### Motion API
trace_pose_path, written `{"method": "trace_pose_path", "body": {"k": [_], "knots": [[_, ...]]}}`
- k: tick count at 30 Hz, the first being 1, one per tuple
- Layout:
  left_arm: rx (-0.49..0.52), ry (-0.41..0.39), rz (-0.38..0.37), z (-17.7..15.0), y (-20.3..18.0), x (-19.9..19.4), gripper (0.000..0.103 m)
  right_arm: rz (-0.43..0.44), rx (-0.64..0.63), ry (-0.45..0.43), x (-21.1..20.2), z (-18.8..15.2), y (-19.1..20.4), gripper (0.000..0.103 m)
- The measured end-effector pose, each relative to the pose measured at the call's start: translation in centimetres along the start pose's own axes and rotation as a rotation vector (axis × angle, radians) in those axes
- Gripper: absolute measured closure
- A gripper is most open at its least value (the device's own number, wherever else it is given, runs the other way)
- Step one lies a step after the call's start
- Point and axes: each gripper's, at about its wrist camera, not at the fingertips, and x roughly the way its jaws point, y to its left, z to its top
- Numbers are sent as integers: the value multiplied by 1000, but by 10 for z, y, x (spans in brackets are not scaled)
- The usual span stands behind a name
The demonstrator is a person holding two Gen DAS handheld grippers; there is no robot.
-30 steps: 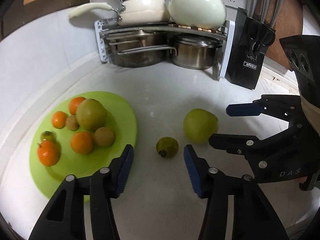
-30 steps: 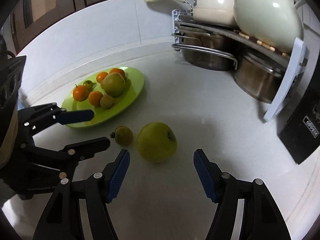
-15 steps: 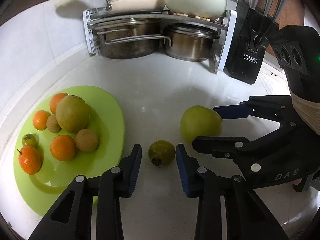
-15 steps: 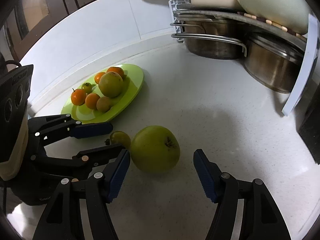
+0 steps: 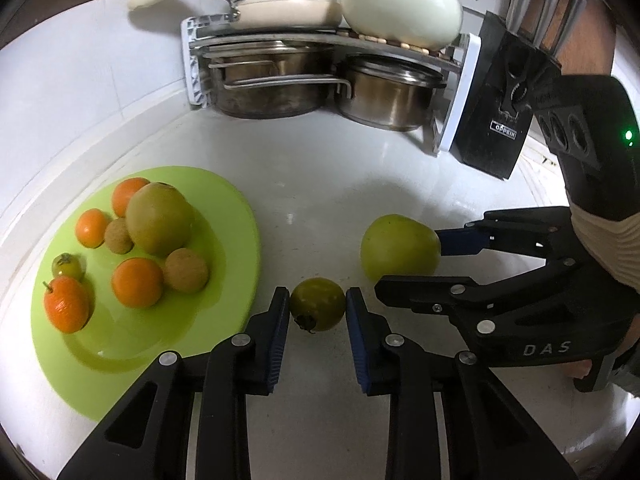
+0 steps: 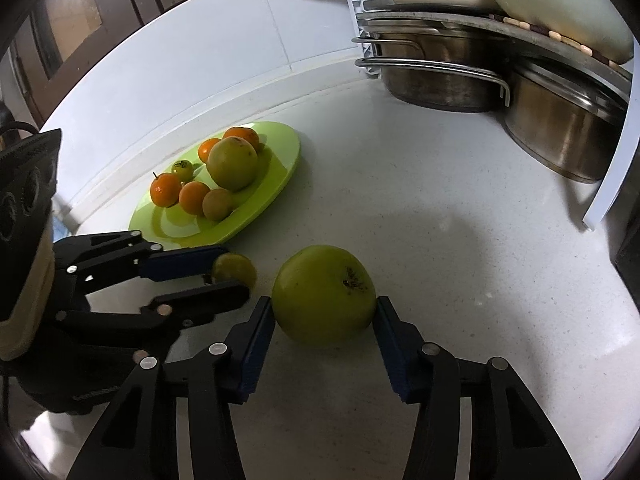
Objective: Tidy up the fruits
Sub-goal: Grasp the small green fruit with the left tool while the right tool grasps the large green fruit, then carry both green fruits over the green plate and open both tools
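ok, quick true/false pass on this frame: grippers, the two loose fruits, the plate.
1. The left gripper brackets the small green fruit. True.
2. The right gripper is over the plate. False: it brackets the big green fruit on the counter.
3. Both loose fruits sit on the plate. False: both lie on the counter, off the plate.
4. The plate holds several orange fruits. True.
5. Steel pots sit under a rack. True.
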Motion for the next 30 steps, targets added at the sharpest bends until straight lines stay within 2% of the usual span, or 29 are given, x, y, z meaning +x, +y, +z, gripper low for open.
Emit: {"method": "trace_pose_path", "body": {"k": [11,30], "knots": [[-58,-51,35,-10,1,-38,74,-5,-11,-41,-20,-2,13,52],[-162,-154,152,-43,15,-126,74,11,-96,-154,-75,-2,81,52]]}}
